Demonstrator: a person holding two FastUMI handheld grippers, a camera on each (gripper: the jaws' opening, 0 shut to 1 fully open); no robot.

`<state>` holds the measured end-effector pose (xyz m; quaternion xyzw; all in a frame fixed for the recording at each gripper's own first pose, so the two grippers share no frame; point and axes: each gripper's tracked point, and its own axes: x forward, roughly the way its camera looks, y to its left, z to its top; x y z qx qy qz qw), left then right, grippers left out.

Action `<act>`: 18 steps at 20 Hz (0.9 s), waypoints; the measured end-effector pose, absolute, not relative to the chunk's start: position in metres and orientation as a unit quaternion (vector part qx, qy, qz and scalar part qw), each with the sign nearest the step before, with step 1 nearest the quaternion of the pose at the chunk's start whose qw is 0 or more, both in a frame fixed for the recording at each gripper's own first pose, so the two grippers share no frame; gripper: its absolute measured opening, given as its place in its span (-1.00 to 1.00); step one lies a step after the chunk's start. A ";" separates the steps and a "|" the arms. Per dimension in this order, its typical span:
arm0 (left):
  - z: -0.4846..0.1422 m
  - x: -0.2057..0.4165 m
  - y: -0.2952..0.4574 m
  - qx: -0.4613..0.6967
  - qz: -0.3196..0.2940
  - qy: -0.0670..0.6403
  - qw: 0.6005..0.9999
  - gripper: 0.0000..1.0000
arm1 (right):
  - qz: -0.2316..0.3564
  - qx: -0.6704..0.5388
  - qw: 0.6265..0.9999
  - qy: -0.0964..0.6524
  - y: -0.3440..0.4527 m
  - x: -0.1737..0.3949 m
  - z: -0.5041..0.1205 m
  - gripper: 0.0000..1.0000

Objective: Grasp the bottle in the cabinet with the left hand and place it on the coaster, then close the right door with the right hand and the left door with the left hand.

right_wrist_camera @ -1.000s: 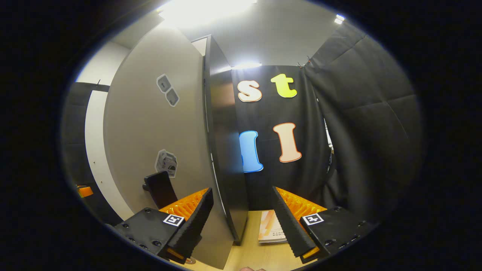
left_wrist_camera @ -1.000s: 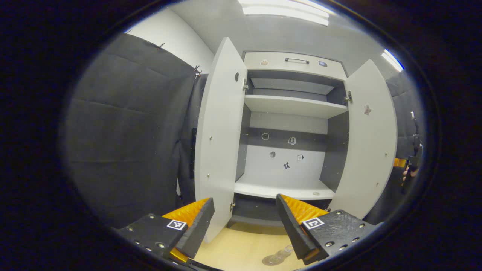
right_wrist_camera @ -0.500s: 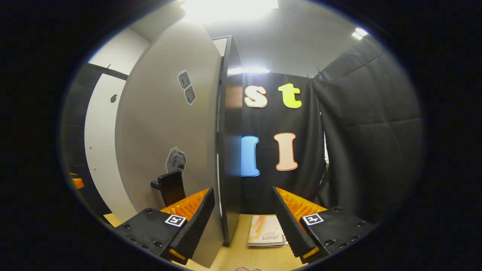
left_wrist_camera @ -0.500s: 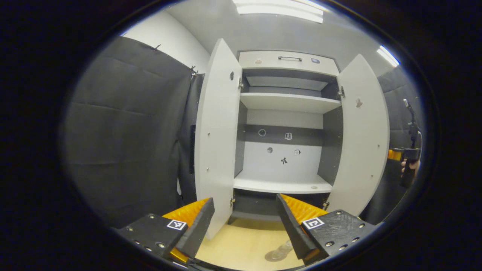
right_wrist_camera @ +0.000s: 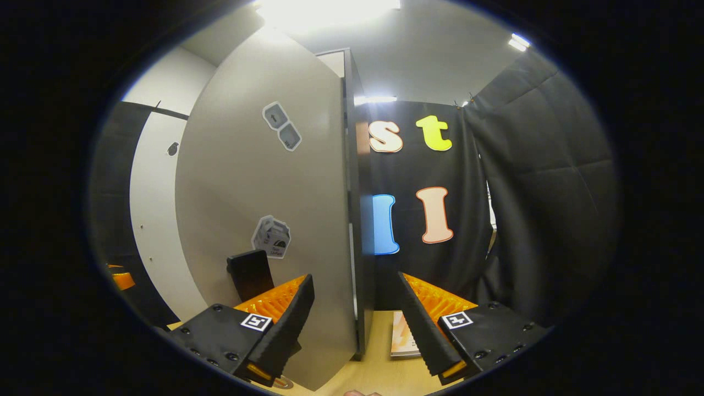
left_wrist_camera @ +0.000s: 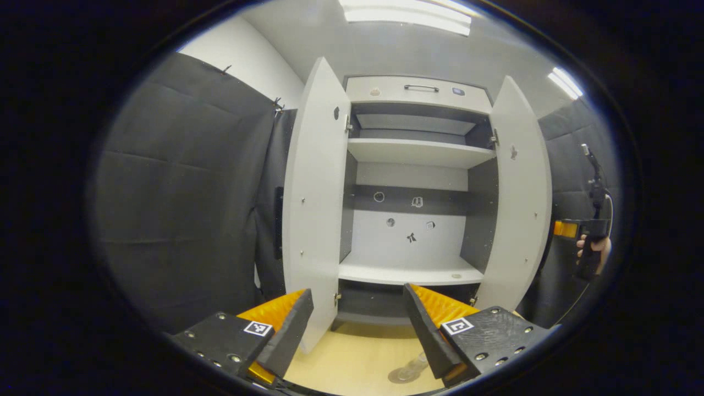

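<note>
- Right gripper [right_wrist_camera: 355,319]: fingers spread wide, nothing between them under grip. The free edge of the right door [right_wrist_camera: 352,231] stands in the gap between the fingers; contact with either finger cannot be confirmed.
- The outer face of the right door carries a dark handle [right_wrist_camera: 250,272] just behind the left finger of this gripper, as seen in the right gripper view.
- Left gripper [left_wrist_camera: 357,324]: fingers spread wide and empty, held back from the cabinet [left_wrist_camera: 418,88] and aimed at its open front.
- Bottle [left_wrist_camera: 413,367]: clear, standing on the coaster [left_wrist_camera: 397,376] on the tabletop [left_wrist_camera: 352,357], low in the left gripper view beside the right finger of the left gripper. The cabinet shelves show no bottle. Judgement: the placing step is complete.
- Left door [left_wrist_camera: 316,209]: open, well swung out. In the left gripper view the right door stands partly open, with the right gripper and the hand [left_wrist_camera: 597,250] holding it beyond its outer face.
- Step in hand, as judged: closing the right door.
- Next move calls for: press the outer face of the right door toward the cabinet front until it seats. Then bring the left gripper to the outer face of the left door and push it shut.
</note>
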<state>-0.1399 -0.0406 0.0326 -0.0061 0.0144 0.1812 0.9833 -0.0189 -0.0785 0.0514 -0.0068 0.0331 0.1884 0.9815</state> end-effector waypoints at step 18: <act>0.032 -0.157 0.098 -0.021 0.161 0.009 0.987 0.91 | 0.173 0.038 0.982 0.068 0.049 -0.020 0.028 0.93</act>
